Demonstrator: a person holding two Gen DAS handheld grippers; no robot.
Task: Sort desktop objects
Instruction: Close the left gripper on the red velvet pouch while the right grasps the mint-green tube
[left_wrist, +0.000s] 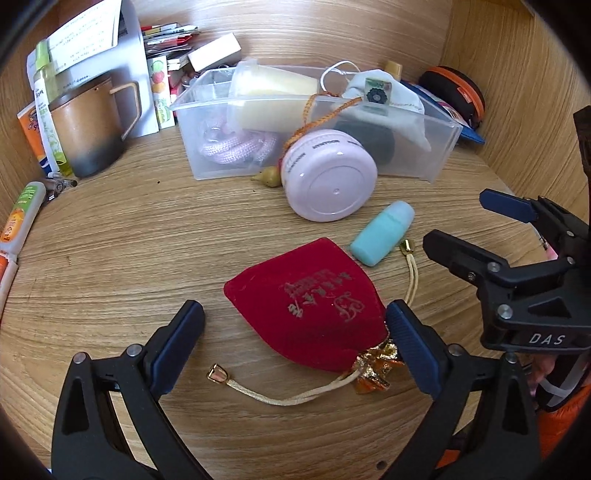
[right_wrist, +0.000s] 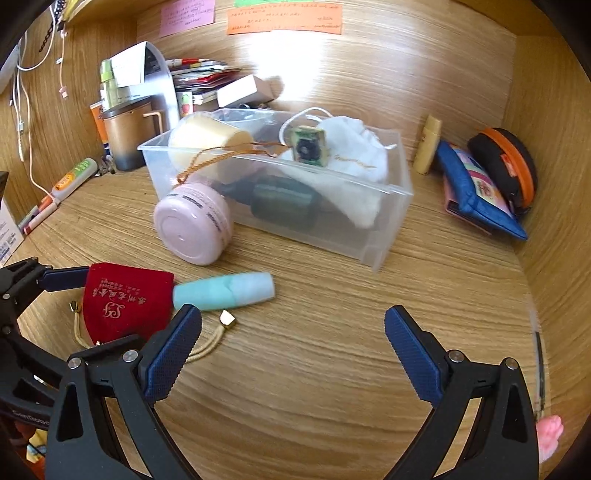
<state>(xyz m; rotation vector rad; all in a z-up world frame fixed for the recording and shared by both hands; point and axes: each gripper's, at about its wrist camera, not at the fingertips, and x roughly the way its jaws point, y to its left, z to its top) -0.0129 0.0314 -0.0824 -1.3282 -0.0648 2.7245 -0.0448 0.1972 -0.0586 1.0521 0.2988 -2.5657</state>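
Observation:
A red velvet drawstring pouch (left_wrist: 306, 306) lies flat on the wooden desk, and shows in the right wrist view (right_wrist: 125, 299) too. My left gripper (left_wrist: 295, 321) is open, its jaws on either side of the pouch near its gathered neck. A teal tube (left_wrist: 382, 232) lies just beyond the pouch (right_wrist: 221, 291). A pink round jar (left_wrist: 328, 173) leans against a clear plastic bin (left_wrist: 443, 144) that holds several items. My right gripper (right_wrist: 291, 328) is open and empty over bare desk, right of the tube; in the left wrist view it (left_wrist: 469, 225) sits at the right.
A brown mug (left_wrist: 88, 125), tubes and papers stand at the back left. A blue pouch (right_wrist: 476, 192), an orange-trimmed black case (right_wrist: 506, 162) and a small yellow bottle (right_wrist: 428, 144) sit at the back right. Wooden walls close in behind and on the right.

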